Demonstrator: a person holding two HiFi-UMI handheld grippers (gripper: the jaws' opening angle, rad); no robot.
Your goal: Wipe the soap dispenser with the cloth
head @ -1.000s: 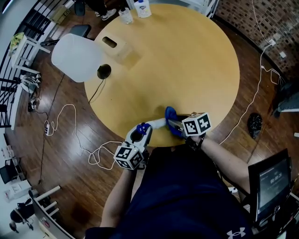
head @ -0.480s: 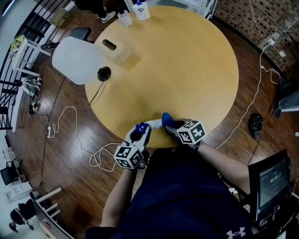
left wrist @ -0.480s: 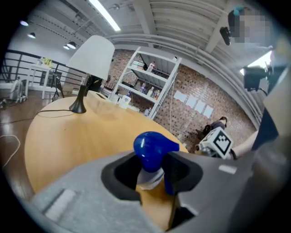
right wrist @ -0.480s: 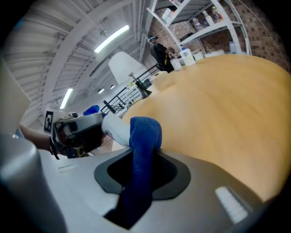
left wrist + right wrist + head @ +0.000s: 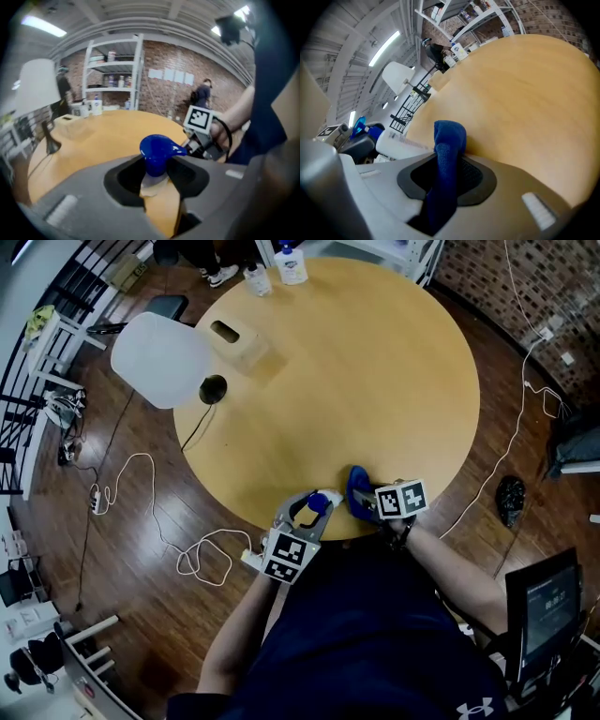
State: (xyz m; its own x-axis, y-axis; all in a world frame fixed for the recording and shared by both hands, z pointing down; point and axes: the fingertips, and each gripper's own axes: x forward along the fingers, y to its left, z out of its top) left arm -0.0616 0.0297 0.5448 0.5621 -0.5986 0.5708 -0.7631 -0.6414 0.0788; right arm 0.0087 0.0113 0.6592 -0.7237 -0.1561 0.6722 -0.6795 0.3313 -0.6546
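Near edge of the counter (image 5: 375, 381), directly in front of the person: both grippers sit side by side over the rim. Left gripper (image 5: 157, 174): jaws nearly together, clamped on the soap dispenser (image 5: 156, 151) at the neck just under its blue pump head, which sticks out past the jaw tips with the spout to the right. In the right gripper view the white body of the dispenser lies tipped on its side and runs from the left gripper toward the cloth. Right gripper (image 5: 446, 178): jaws partly closed and pinching the blue cloth (image 5: 449, 140), a bunched fold standing up past the tips. The cloth sits just beside the bottle body; contact cannot be resolved. The middle of the counter is bare wood. Far left of the counter: a pale box (image 5: 234, 337) with a dark slot in its top, and near it a black round base (image 5: 214, 387) with a cord trailing off the edge; a white lamp shade (image 5: 159, 357) beside it. Far edge: two bottles (image 5: 290, 261), well apart from the work. Beyond: shelving and a brick wall.
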